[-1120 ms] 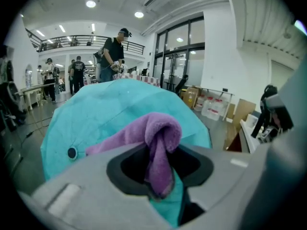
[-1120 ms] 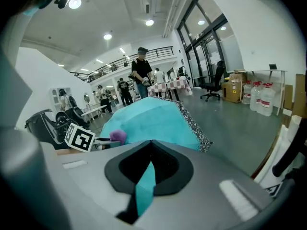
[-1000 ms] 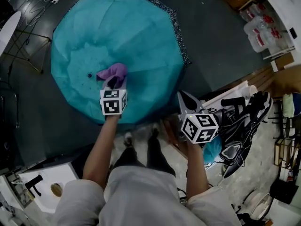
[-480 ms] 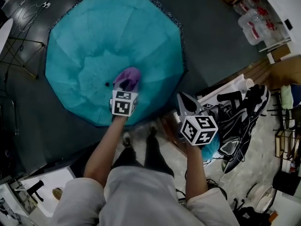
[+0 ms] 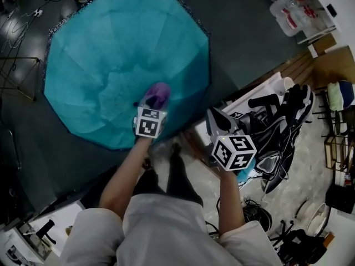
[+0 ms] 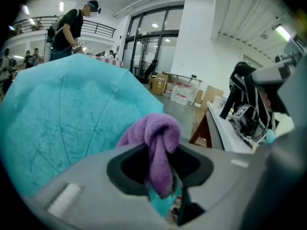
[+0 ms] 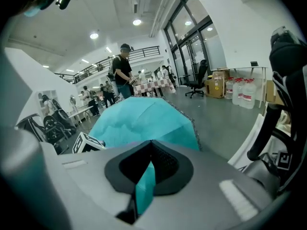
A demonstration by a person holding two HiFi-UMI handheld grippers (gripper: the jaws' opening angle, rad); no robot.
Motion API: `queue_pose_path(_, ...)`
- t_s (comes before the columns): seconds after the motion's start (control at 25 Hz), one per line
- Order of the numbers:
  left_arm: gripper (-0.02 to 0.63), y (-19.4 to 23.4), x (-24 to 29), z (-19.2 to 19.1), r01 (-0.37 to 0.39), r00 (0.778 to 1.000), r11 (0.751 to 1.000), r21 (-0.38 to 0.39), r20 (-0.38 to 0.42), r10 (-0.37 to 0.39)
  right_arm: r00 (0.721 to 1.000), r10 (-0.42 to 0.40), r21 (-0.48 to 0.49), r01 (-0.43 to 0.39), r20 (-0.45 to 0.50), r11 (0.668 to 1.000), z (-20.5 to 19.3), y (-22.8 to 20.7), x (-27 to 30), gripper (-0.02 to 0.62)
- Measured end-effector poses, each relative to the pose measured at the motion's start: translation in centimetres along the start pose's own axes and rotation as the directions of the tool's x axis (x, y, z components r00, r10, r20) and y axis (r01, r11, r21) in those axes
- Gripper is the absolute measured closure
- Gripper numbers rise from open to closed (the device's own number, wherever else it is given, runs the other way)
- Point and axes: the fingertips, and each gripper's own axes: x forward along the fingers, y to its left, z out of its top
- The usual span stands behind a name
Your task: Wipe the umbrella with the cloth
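Observation:
An open teal umbrella (image 5: 111,54) lies canopy-up on the dark floor; it also shows in the left gripper view (image 6: 62,123) and the right gripper view (image 7: 144,116). My left gripper (image 5: 155,103) is shut on a bunched purple cloth (image 5: 157,94), which rests on the canopy just right of the umbrella's tip (image 5: 135,104). In the left gripper view the cloth (image 6: 158,138) bulges out between the left gripper's (image 6: 160,176) jaws. My right gripper (image 5: 217,121) hovers off the umbrella's right edge. It (image 7: 148,169) is shut with nothing in it.
A black-and-white seat frame (image 5: 283,132) and a white bench (image 5: 260,96) stand close on the right. Water jugs (image 5: 288,15) sit at the far right, and a wire stand (image 5: 16,76) at the left. A person in black (image 7: 122,71) stands beyond the umbrella.
The left gripper and the purple cloth have slid rightward and a little nearer across the canopy. The head view has shifted. The right gripper has barely moved.

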Motion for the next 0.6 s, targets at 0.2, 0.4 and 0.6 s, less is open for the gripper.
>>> queue_pose_path(0.2,0.469,1.1,-1.3,0.8,-0.012,0.999,1.0,-0.017,0.044,0.013,1.0,0.007,-0.002,-0.007,-0.003,1.0,-0.3,0.0,0.3,0.591)
queue_pose_path(0.4,0.469,4.4,-5.0,1.4,-0.047,0.991,0.997,-0.062,0.125,0.055,0.999,0.053,-0.032,-0.053,-0.012,0.998,0.1,2.9,1.7,0.591)
queue_pose_path(0.6,0.468,7.9,-8.9,0.8,-0.093,0.982,0.99,-0.104,0.154,0.109,0.994,0.111,-0.067,-0.112,-0.024,0.991,0.3,7.2,3.7,0.591)
